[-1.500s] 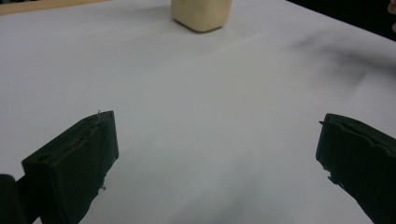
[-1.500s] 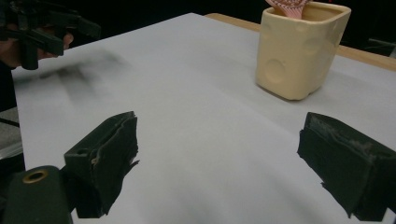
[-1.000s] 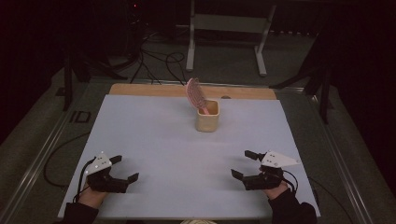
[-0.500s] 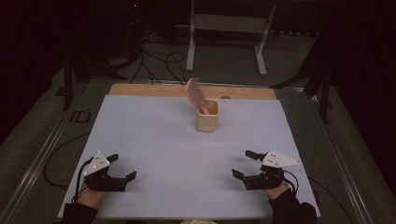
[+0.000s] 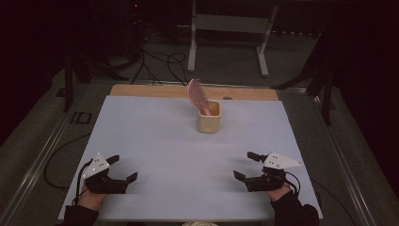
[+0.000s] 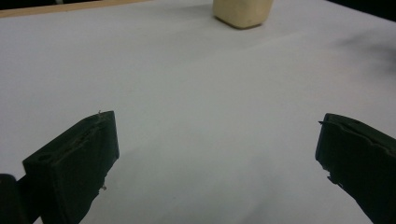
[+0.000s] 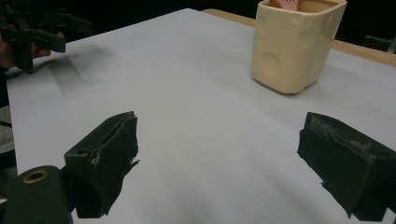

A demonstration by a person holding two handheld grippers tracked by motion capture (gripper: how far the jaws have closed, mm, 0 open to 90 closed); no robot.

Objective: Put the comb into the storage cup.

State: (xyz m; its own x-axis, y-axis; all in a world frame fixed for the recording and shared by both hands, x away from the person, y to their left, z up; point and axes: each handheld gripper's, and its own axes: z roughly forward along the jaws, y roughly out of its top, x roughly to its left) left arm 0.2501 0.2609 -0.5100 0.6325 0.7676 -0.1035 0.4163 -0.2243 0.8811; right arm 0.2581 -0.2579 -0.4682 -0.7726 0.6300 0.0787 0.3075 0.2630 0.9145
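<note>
The cream cup (image 5: 209, 122) stands far up the counter (image 5: 155, 141), a little right of its middle, with the pink hairbrush (image 5: 196, 96) standing in it, head up and leaning to the left and far side; its long axis runs steeply upward out of the cup's mouth. Both grippers sit at the near edge, well apart from the cup; the right gripper (image 5: 244, 165) lies somewhat nearer to it than the left gripper (image 5: 123, 168), so I judge the right the likelier one to reach. From the right gripper view the cup (image 7: 296, 45) lies ahead and to the right of the jaws. Both pairs of jaws stand wide open, holding and touching nothing.
</note>
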